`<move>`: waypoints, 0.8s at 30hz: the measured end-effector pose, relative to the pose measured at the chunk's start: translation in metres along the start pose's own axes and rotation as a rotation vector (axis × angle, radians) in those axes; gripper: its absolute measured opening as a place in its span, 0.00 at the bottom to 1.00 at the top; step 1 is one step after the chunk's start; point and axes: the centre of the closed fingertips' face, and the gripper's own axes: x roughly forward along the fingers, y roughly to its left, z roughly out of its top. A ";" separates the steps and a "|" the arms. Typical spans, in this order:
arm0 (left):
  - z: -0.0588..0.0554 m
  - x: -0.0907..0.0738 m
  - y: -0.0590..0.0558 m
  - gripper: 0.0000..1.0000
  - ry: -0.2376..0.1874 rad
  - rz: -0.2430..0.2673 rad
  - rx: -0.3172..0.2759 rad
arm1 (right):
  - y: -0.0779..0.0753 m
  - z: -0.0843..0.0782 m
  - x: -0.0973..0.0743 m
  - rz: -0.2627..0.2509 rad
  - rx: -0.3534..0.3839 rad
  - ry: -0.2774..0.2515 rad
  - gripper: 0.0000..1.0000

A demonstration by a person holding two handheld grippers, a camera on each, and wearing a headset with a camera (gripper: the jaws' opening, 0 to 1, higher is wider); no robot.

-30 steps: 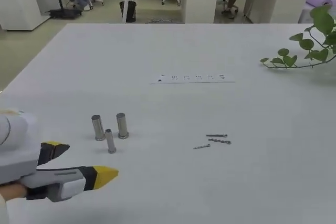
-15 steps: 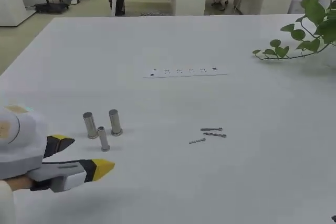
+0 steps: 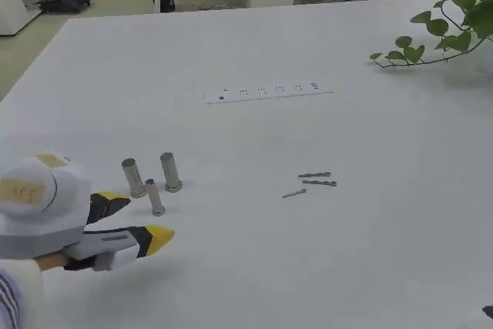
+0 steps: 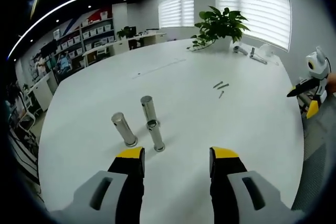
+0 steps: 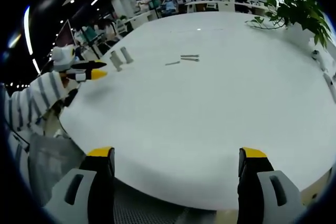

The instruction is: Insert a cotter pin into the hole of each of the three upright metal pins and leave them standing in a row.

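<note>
Three upright metal pins stand in a tight cluster at the left of the white table; none has anything through it. In the left gripper view the pins rise just ahead of the jaws. Three cotter pins lie loose on the table to the pins' right, also small in the left gripper view and the right gripper view. My left gripper is open, near and just left of the cluster, holding nothing. My right gripper is open and empty at the table's near edge.
A white power strip lies flat across the table's middle. A leafy plant trails in at the far right corner. Beyond the far edge are office desks and chairs. Bare tabletop separates the pins from the cotter pins.
The head camera has tilted, so the whole scene sits differently. My left gripper has edged slightly closer to the metal pins. Pins and cotter pins have not moved.
</note>
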 end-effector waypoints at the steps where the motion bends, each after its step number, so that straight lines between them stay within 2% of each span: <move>1: 0.001 0.002 0.002 0.47 -0.007 0.001 -0.022 | -0.001 0.001 0.000 -0.004 -0.001 -0.002 0.99; 4: 0.006 0.006 0.007 0.45 -0.035 0.010 -0.088 | -0.001 0.004 -0.001 -0.008 0.000 -0.012 0.99; 6: 0.008 0.009 0.015 0.43 -0.051 0.034 -0.128 | -0.001 0.004 -0.001 -0.006 -0.002 -0.013 0.99; 8: 0.011 0.012 0.019 0.38 -0.073 0.032 -0.125 | 0.000 0.001 -0.001 -0.004 -0.006 -0.006 0.99; 13: 0.010 0.020 0.027 0.36 -0.062 0.029 -0.156 | 0.002 -0.003 0.000 -0.003 -0.008 0.006 0.99; 19: 0.006 0.025 0.029 0.31 -0.052 0.022 -0.195 | 0.002 -0.003 0.001 -0.002 -0.015 0.009 0.98; 24: 0.004 0.029 0.031 0.28 -0.034 0.026 -0.178 | 0.002 -0.004 0.001 0.003 -0.020 0.016 0.97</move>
